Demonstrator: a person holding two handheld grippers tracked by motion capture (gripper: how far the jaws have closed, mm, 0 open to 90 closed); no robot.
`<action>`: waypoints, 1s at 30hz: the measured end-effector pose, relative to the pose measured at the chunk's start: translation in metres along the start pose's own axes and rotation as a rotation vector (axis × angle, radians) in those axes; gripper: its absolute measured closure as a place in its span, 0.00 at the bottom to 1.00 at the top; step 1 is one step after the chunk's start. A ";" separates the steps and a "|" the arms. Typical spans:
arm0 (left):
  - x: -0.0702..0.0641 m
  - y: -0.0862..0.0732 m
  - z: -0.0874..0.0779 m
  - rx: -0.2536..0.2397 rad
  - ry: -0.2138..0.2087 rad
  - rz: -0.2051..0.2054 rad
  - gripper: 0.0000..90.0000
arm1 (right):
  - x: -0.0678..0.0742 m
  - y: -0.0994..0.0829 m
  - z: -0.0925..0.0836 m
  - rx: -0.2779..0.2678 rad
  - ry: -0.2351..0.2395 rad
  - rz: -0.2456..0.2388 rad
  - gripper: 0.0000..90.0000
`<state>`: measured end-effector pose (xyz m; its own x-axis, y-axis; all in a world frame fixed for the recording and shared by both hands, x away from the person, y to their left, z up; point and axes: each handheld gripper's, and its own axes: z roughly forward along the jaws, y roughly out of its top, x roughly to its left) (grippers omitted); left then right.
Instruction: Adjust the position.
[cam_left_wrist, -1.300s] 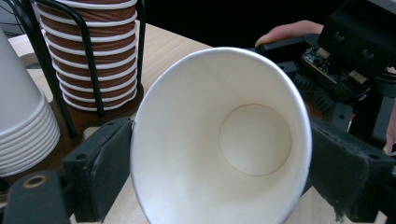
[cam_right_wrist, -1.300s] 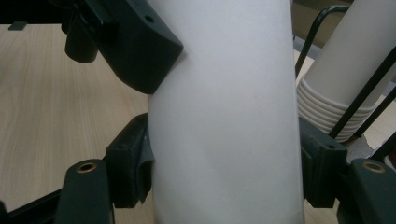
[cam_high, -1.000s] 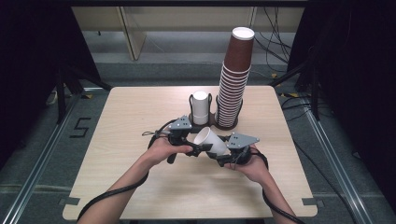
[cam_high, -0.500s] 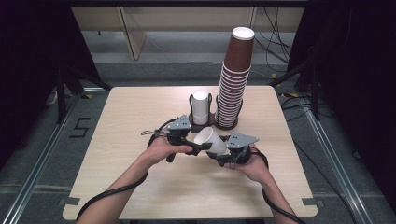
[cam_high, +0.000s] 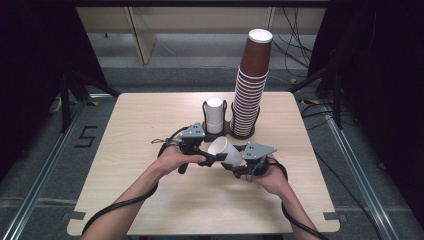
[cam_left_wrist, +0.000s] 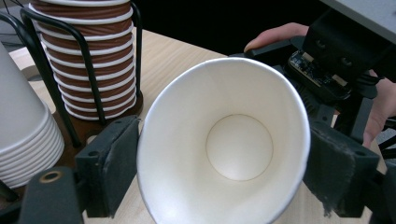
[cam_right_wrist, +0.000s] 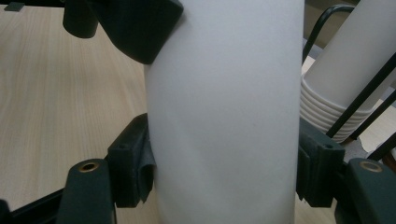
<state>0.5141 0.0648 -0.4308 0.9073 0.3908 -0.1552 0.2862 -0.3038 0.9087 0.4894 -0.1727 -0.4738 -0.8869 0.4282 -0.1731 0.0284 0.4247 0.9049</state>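
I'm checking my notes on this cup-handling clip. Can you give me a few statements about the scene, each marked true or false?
1. The white cup is held off the table between the two grippers. True.
2. The right gripper is clamped on the cup's side. True.
3. The tall brown cup stack lies on its side. False: it stands upright in a wire holder.
4. The held cup has liquid in it. False: the left gripper view shows it empty.
5. A shorter white cup stack stands beside the brown one. True.

Cup (cam_high: 223, 149) before two cup stacks (cam_high: 250, 95)
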 end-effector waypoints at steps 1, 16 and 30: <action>0.000 0.000 0.001 -0.005 -0.005 -0.003 0.19 | 0.000 0.000 0.000 0.011 0.007 0.005 0.37; 0.000 -0.001 -0.001 -0.022 -0.006 0.019 0.26 | -0.002 -0.001 -0.002 0.015 0.002 0.003 0.36; -0.003 0.003 -0.004 -0.018 0.010 0.058 0.38 | -0.003 -0.001 -0.002 0.023 -0.013 0.014 0.35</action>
<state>0.5113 0.0661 -0.4261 0.9190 0.3819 -0.0984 0.2279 -0.3106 0.9228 0.4910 -0.1758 -0.4738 -0.8803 0.4444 -0.1659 0.0514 0.4370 0.8980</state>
